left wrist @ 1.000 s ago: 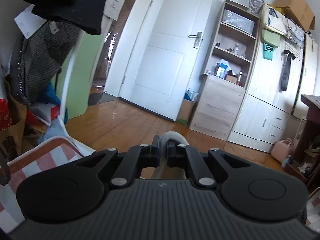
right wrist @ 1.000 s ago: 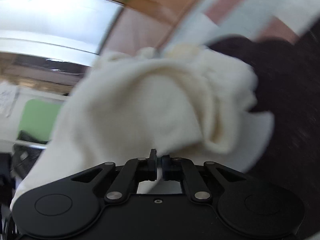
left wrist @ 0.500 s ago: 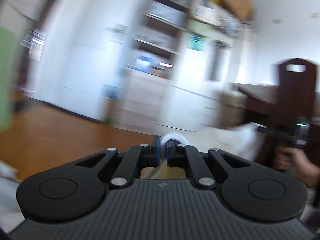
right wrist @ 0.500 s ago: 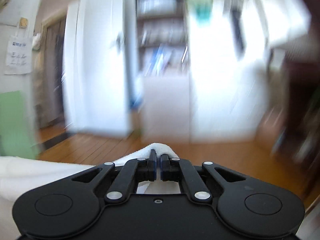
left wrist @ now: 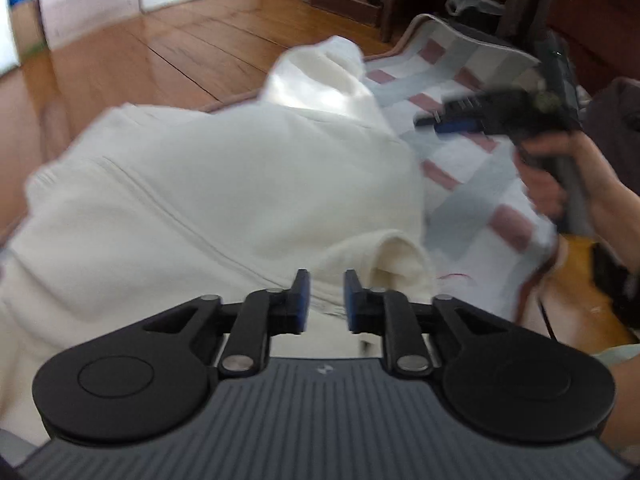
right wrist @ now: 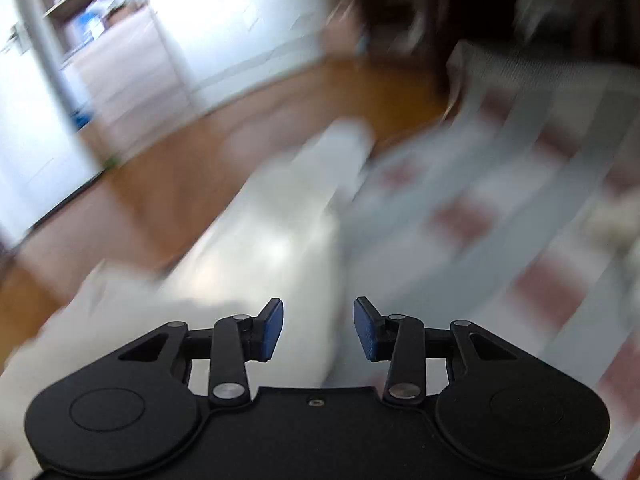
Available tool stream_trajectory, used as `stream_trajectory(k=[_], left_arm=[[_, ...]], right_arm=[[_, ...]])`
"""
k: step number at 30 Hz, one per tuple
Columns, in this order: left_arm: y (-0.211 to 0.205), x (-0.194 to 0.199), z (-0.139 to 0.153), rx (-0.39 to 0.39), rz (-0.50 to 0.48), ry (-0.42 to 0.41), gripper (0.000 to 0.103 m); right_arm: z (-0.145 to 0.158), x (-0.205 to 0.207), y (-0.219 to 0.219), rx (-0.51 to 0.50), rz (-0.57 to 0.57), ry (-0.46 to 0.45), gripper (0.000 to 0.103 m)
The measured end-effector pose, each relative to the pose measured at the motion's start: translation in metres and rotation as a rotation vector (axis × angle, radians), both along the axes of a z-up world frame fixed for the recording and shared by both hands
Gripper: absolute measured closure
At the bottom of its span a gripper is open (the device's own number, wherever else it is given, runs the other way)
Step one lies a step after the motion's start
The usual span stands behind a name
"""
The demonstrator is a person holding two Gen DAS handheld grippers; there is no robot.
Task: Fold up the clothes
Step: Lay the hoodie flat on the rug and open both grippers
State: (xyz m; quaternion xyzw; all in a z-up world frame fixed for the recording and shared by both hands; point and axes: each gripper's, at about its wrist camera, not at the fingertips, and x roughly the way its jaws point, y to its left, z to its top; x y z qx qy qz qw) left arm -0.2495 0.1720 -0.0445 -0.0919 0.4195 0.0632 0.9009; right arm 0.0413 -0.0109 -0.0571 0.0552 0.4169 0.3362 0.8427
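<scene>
At 12 o'clock of the opening, empty left gripper and right gripper, white sweatshirt overhangs the checked blanket; may slide floorward.

Cream garment on checked, seemingly quilted, cover

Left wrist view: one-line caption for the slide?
Left gripper, jaws opening, above a cream garment spread on a checked blanket; right gripper beyond.
</scene>
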Motion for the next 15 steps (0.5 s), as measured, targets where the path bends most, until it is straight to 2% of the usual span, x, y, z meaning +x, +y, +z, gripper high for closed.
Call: stream_trajectory(k=[1, 2, 5, 9, 12, 15], left_arm=[[0.002, -0.002, 0.001, 0.013, 0.029, -0.006, 0.068], [0.004, -0.004, 0.002, 0.023, 0.059, -0.013, 0.063], [0.017, -0.006, 0.002, 0.001, 0.135, -0.02, 0.062], [0.023, -0.002, -0.008, -0.074, 0.168, -0.014, 0.062], [0.022, 0.001, -0.013, -0.03, 0.179, 0.005, 0.062], [0.023, 0.004, -0.012, 0.021, 0.205, 0.043, 0.062]], right_arm=[[-0.004, -0.013, 0.007, 0.014, 0.05, 0.024, 0.057], [-0.006, -0.023, 0.011, 0.016, 0.093, 0.035, 0.057], [-0.007, -0.048, 0.014, 0.006, 0.206, 0.051, 0.056], [0.0, -0.068, 0.025, 0.0, 0.362, 0.064, 0.056], [0.01, -0.085, 0.039, -0.017, 0.494, 0.08, 0.048], [0.02, -0.112, 0.048, -0.174, 0.531, -0.026, 0.043]])
